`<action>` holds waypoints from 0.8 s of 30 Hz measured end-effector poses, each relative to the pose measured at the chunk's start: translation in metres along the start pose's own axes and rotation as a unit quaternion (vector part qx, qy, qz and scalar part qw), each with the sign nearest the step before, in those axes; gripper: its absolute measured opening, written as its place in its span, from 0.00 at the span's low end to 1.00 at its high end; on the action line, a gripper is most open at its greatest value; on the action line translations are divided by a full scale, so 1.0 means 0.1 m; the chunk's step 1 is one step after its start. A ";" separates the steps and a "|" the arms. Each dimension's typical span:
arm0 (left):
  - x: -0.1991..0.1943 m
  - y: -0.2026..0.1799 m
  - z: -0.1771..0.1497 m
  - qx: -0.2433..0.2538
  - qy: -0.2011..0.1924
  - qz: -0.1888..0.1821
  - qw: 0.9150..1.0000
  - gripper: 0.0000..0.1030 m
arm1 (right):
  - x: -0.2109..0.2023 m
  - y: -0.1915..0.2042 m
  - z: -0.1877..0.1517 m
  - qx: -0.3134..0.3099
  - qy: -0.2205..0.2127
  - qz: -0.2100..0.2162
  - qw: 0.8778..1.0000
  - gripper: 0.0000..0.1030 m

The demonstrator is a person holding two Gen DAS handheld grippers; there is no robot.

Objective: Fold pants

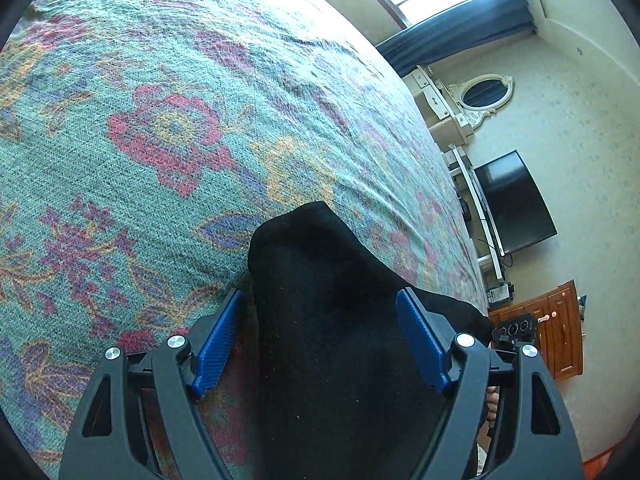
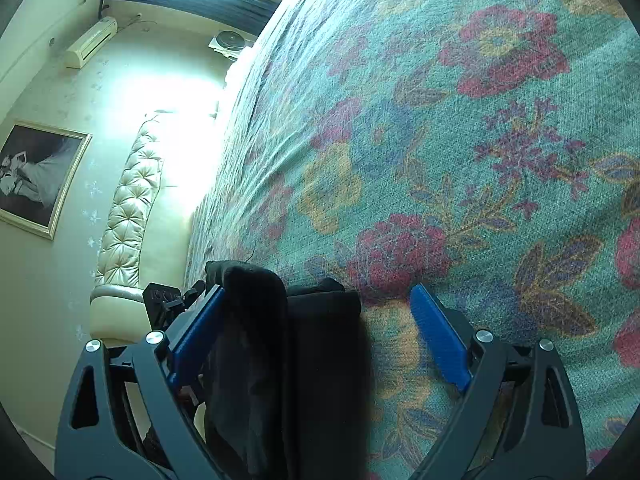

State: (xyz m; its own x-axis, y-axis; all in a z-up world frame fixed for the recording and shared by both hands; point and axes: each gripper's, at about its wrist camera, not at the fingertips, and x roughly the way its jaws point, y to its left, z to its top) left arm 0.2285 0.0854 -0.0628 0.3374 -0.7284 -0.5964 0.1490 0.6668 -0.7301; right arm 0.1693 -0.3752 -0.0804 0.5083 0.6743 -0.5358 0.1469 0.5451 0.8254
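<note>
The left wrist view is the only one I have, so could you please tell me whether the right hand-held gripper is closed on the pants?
Observer: No. The right hand-held gripper stands open, and the black pants lie between its fingers, against the left one.
Operator: Thank you. Is the cloth there one flat layer?
Observer: It looks bunched into upright folds, with a lower fold beside them on the bedspread.
Operator: What lies beyond the bed on that side?
Observer: A padded cream headboard, and a framed picture on the wall.
</note>
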 end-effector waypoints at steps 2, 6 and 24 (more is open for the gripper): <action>0.03 -0.02 0.05 0.001 0.000 0.001 1.000 0.74 | 0.07 0.04 0.03 -0.007 0.006 0.009 1.000 0.95; 0.03 -0.02 0.04 0.004 0.000 0.002 1.000 0.74 | 0.29 0.15 0.11 0.001 0.031 0.053 0.998 0.96; 0.05 -0.09 0.08 0.029 -0.005 0.049 0.998 0.40 | 0.44 0.17 -0.04 -0.029 0.067 0.046 0.996 0.39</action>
State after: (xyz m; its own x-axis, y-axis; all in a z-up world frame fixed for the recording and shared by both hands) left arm 0.2362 0.0768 -0.0571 0.3623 -0.6583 -0.6598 0.1684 0.7425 -0.6483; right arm 0.1911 -0.3343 -0.0903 0.3983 0.7810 -0.4810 0.0547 0.5032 0.8624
